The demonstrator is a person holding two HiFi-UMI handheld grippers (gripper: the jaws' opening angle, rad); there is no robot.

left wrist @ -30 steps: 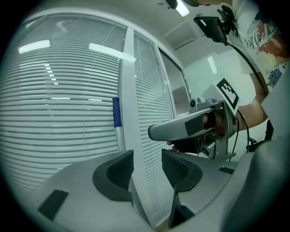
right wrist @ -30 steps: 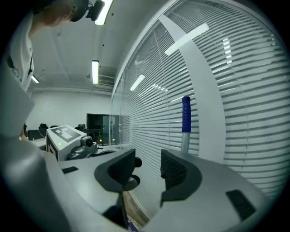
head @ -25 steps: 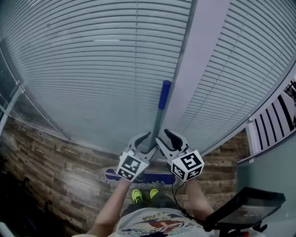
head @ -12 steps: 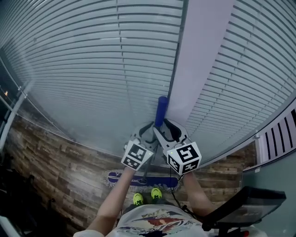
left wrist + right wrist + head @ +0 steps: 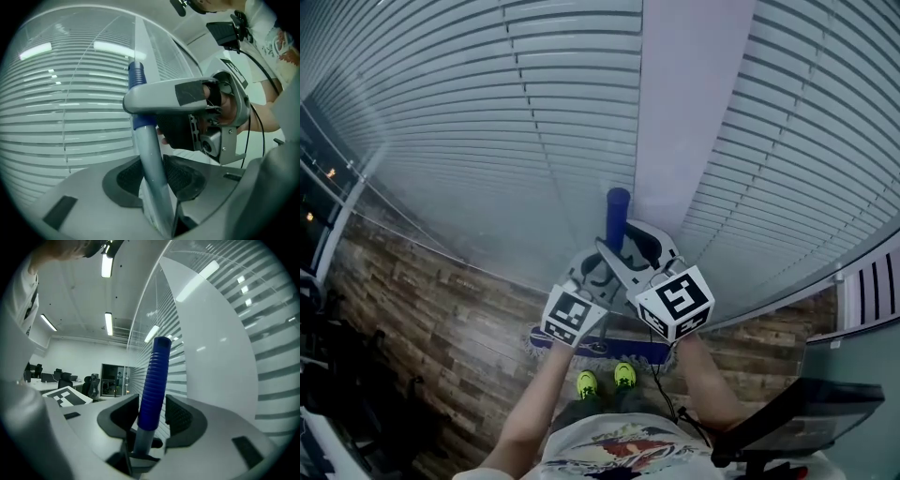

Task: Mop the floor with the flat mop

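Note:
The flat mop's blue head (image 5: 600, 347) lies on the wood floor just in front of the person's feet. Its grey pole rises to a ribbed blue grip (image 5: 617, 217). My left gripper (image 5: 593, 274) sits lower on the grey pole (image 5: 150, 152). Its jaws have just been closing and now press the pole from both sides. My right gripper (image 5: 630, 251) holds higher up, shut on the blue grip (image 5: 154, 378). The left gripper view shows the right gripper's finger (image 5: 159, 97) crossing the grip above my left gripper (image 5: 152, 177). My right gripper (image 5: 152, 416) clamps near the grip's lower end.
A glass wall with horizontal blinds (image 5: 487, 141) and a white pillar (image 5: 694, 94) stand right ahead. Yellow-green shoes (image 5: 605, 379) stand behind the mop head. A dark screen (image 5: 787, 417) is at lower right, dark furniture (image 5: 337, 394) at lower left. Office chairs (image 5: 93, 383) stand behind.
Both grippers moved along with the handle, which now stands steeper with less pole showing above them. The left jaws went from wide round the pole to closed on it.

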